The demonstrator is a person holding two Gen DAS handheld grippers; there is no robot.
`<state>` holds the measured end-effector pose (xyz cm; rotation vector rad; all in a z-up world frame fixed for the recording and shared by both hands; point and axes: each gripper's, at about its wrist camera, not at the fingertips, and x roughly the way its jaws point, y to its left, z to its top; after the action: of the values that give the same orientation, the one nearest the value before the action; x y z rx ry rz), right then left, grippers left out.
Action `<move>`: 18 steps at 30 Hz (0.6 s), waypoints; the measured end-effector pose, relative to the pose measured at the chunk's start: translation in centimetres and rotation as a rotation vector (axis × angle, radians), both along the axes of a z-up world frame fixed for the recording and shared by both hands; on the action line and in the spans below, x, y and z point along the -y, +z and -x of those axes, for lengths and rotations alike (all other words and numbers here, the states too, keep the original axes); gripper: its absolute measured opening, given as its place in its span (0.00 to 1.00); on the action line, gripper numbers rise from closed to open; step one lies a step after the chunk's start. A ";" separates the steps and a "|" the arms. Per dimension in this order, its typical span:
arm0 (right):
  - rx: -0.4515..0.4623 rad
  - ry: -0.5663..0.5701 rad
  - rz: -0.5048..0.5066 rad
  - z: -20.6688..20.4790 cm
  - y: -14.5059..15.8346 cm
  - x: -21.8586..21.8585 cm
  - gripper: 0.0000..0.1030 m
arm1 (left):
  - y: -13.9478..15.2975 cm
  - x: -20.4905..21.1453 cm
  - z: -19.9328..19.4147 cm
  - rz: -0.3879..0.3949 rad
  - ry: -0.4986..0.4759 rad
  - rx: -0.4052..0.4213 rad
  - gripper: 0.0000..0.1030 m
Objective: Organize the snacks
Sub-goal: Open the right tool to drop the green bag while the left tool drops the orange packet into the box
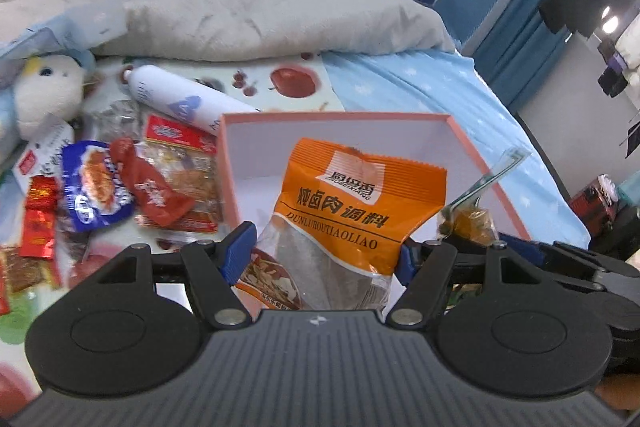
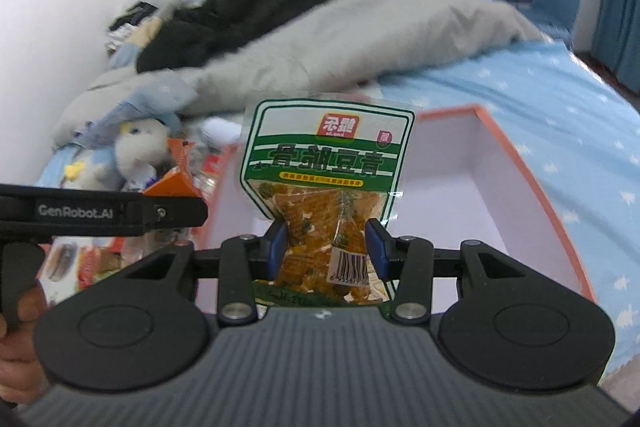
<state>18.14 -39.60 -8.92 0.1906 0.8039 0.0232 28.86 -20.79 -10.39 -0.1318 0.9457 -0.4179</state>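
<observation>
Currently my left gripper is clamped on the orange packet, my right gripper on the green-banded packet. Both packets hang above the pink box, which sits on the bed with its white interior bare. I judge both light, soft and crinkly, with slippery film; the grip belongs low across the filled body, not the sealed edge. Loose snack packets lie to the left of the box beside a white bottle and a plush toy. Far behind, a grey duvet covers the blue starred sheet.
</observation>
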 end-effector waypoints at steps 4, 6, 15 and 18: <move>-0.059 -0.022 -0.014 -0.4 -2.2 1.7 0.45 | -2.5 1.9 -1.4 -0.024 -0.027 -0.056 0.71; -0.088 -0.022 -0.013 -0.7 -3.4 2.2 0.45 | -3.6 2.8 -1.9 -0.039 -0.046 -0.076 0.72; -0.179 -0.043 -0.071 -2.2 -6.9 4.1 0.56 | -6.1 4.7 -3.3 -0.075 -0.073 -0.129 0.73; -0.186 -0.049 -0.068 -2.3 -6.8 4.4 0.59 | -6.1 5.0 -3.1 -0.071 -0.097 -0.124 0.80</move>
<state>20.44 -44.00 -15.76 0.2799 0.9847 -0.0133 31.99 -25.83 -16.52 -0.0480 1.0910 -0.4694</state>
